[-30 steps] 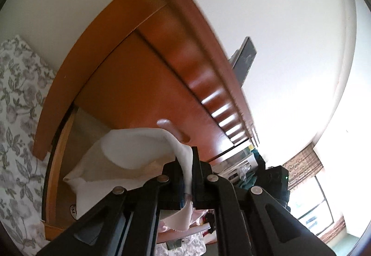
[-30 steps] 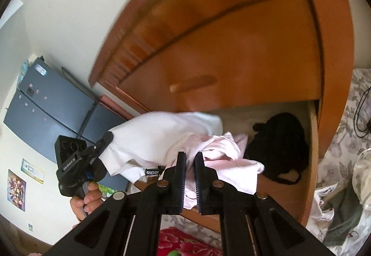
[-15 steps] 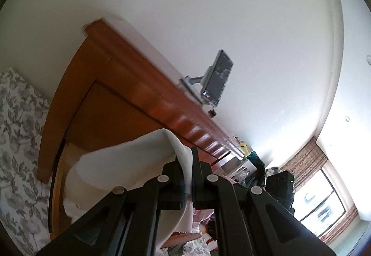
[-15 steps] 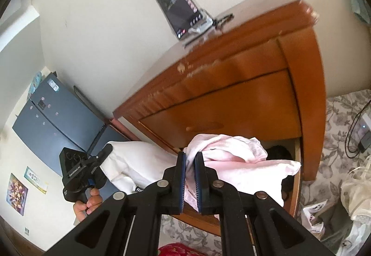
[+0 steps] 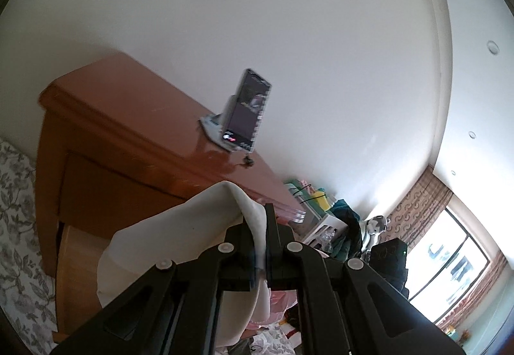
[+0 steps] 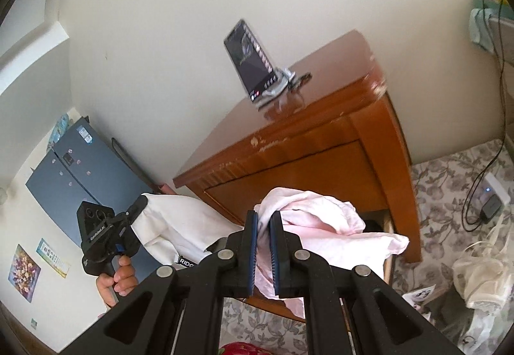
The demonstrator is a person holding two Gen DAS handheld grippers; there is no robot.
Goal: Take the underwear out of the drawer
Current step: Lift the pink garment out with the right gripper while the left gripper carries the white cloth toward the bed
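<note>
nightstand [image 6: 321,143] top now visible, both garments lifted higher

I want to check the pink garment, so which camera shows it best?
The right wrist view: the pink garment spreads out in full, clamped in the right gripper. The left wrist view shows only a pink scrap low behind the gripper's arms.

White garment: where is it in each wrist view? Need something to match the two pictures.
Left wrist: white garment sits lower centre, clamped in the left gripper, in front of the wooden dresser.
Right wrist: it hangs lower left, from the left gripper.
Shared landmark: the phone on its stand atop the dresser.
</note>
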